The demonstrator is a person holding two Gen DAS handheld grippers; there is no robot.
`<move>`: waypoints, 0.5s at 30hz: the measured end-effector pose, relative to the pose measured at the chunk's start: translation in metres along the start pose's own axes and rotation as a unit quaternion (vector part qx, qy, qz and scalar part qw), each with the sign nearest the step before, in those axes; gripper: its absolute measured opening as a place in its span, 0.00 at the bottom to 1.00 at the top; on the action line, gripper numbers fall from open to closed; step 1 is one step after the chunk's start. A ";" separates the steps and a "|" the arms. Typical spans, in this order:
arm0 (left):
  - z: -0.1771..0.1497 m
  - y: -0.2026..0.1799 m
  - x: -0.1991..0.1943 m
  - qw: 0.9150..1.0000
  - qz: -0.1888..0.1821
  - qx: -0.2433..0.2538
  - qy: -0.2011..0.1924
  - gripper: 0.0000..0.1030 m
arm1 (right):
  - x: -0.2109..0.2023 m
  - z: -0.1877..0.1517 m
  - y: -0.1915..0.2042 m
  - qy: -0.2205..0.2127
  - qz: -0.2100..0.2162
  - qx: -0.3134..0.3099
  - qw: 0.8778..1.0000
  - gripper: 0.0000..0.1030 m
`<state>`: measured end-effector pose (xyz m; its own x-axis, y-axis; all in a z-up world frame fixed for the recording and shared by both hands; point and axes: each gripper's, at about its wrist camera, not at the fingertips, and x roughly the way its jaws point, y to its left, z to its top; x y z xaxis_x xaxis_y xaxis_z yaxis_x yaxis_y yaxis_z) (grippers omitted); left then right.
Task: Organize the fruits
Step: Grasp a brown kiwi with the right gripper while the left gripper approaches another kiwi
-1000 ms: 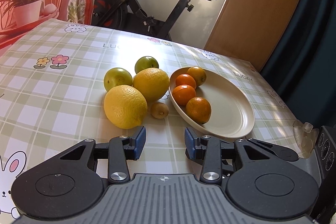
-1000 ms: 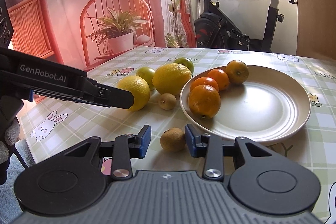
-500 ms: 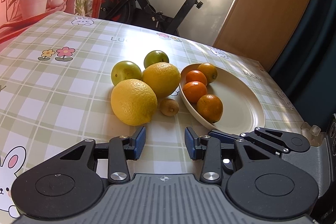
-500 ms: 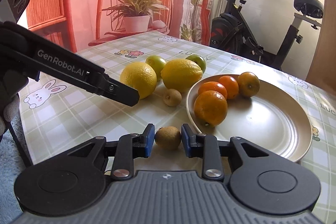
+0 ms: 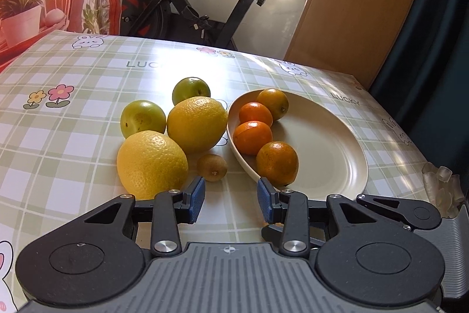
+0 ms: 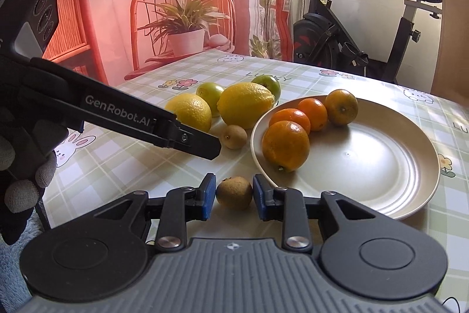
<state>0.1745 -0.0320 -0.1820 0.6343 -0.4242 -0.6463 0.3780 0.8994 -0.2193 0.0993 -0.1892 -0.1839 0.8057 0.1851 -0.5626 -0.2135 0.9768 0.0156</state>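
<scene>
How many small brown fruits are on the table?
2. One brown fruit sits pinched in the right claw, beside the plate. The other lies between the lemons and the plate. None seems hidden.

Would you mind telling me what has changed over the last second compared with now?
The right tool has just closed its jaws onto the small brown kiwi-like fruit, which lay loose between them before. The left tool, open and empty, edged closer to the fruit pile. The four oranges on the beige plate and the two yellow lemons stayed put.
</scene>
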 end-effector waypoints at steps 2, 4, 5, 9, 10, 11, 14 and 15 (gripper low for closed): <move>0.004 -0.005 0.004 1.000 0.005 0.010 -0.007 0.38 | -0.002 -0.001 0.001 -0.001 -0.005 0.002 1.000 0.29; 0.007 -0.009 0.008 1.000 0.014 0.019 -0.010 0.36 | -0.005 -0.003 -0.001 -0.003 -0.008 0.007 1.000 0.29; 0.008 -0.011 0.010 1.000 0.018 0.023 -0.011 0.35 | -0.006 -0.003 -0.002 -0.004 -0.008 0.011 1.000 0.29; 0.012 -0.014 0.015 0.999 0.036 0.036 -0.014 0.35 | -0.008 -0.004 -0.007 -0.007 -0.004 0.028 1.000 0.29; 0.013 -0.014 0.016 0.998 0.039 0.036 -0.015 0.35 | -0.007 -0.004 -0.007 -0.006 -0.003 0.030 1.000 0.29; 0.014 -0.013 0.017 0.998 0.043 0.037 -0.015 0.35 | -0.007 -0.003 -0.008 -0.006 -0.001 0.032 0.999 0.29; 0.016 -0.013 0.020 0.998 0.055 0.040 -0.013 0.35 | -0.007 -0.003 -0.009 -0.006 0.003 0.038 0.999 0.29; 0.016 -0.013 0.021 0.997 0.060 0.041 -0.012 0.35 | -0.007 -0.003 -0.010 -0.006 0.004 0.040 0.999 0.29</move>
<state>0.1941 -0.0543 -0.1808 0.6939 -0.3176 -0.6462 0.3520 0.9325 -0.0804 0.0939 -0.2004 -0.1829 0.8108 0.1946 -0.5520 -0.1762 0.9805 0.0868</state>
